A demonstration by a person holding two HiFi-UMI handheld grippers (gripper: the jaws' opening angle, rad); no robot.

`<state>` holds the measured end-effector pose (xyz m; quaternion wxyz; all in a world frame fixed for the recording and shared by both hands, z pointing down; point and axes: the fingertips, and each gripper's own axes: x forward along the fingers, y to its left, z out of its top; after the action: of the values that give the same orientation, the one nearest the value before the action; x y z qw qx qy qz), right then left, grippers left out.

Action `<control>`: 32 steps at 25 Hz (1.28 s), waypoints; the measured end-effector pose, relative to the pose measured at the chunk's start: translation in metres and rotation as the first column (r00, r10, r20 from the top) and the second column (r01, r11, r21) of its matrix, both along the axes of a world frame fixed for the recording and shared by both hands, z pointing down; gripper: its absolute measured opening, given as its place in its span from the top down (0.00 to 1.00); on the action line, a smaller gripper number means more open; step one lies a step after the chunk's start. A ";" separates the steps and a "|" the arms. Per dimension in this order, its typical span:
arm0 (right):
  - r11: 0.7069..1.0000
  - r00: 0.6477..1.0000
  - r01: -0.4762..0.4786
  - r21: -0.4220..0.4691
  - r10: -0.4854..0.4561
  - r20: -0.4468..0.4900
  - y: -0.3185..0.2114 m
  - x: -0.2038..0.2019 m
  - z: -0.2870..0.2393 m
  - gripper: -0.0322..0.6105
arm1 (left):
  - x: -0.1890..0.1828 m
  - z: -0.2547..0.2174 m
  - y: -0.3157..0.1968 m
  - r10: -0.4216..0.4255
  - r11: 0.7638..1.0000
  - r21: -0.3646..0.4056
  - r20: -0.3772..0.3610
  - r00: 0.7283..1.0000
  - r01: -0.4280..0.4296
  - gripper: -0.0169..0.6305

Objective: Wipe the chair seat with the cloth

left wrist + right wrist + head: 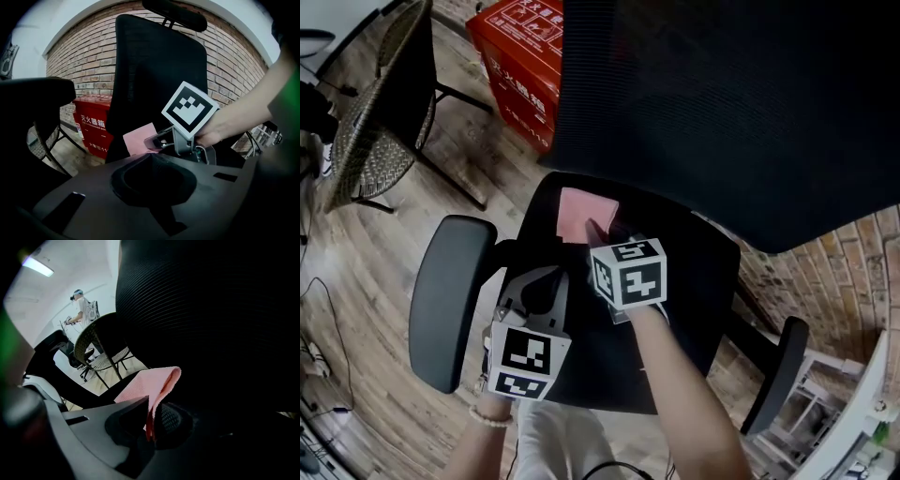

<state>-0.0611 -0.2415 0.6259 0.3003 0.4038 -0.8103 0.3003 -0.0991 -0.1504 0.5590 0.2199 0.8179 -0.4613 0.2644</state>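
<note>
A pink cloth [584,216] lies on the far part of the black office chair seat [694,281], just below the mesh backrest [741,103]. My right gripper [602,236] is shut on the cloth's near edge; in the right gripper view the pink cloth [152,390] is pinched between the jaws and folds upward. My left gripper [546,286] hovers over the seat's left front, jaws shut with nothing in them. In the left gripper view the cloth [139,138] shows beyond the right gripper [159,139].
Armrests flank the seat, left [450,300] and right [778,375]. A red box [520,61] stands on the wooden floor behind the chair, next to a wicker chair [380,112]. A brick wall [89,61] lies beyond.
</note>
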 end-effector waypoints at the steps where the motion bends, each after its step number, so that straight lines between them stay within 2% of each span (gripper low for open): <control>1: 1.000 1.000 -0.017 -0.003 0.017 -0.001 0.000 0.005 0.000 0.87 | 0.002 0.001 -0.001 0.008 1.000 -0.001 0.003 1.000 -0.008 0.95; 8: 0.994 0.993 -0.112 -0.017 0.112 -0.040 0.002 0.057 0.008 0.87 | 0.021 0.005 -0.009 0.084 0.996 0.001 0.030 0.996 -0.084 0.95; 13: 0.981 0.979 -0.193 -0.029 0.190 -0.068 0.008 0.103 0.011 0.87 | 0.035 0.009 -0.016 0.103 0.995 -0.014 0.055 0.993 -0.102 0.95; 19: 0.961 0.958 -0.275 -0.029 0.272 -0.097 0.017 0.161 0.017 0.87 | 0.074 0.014 -0.025 0.158 0.987 -0.008 0.057 0.986 -0.158 0.95; 32: 0.895 0.883 -0.445 0.008 0.441 -0.161 0.045 0.252 0.014 0.87 | 0.143 0.012 -0.034 0.279 0.960 0.016 0.051 0.959 -0.280 0.95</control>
<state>0.1908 -0.1964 0.6401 0.2929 0.5962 -0.6658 0.3398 0.0444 -0.1840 0.5707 0.1598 0.8708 -0.3492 0.3070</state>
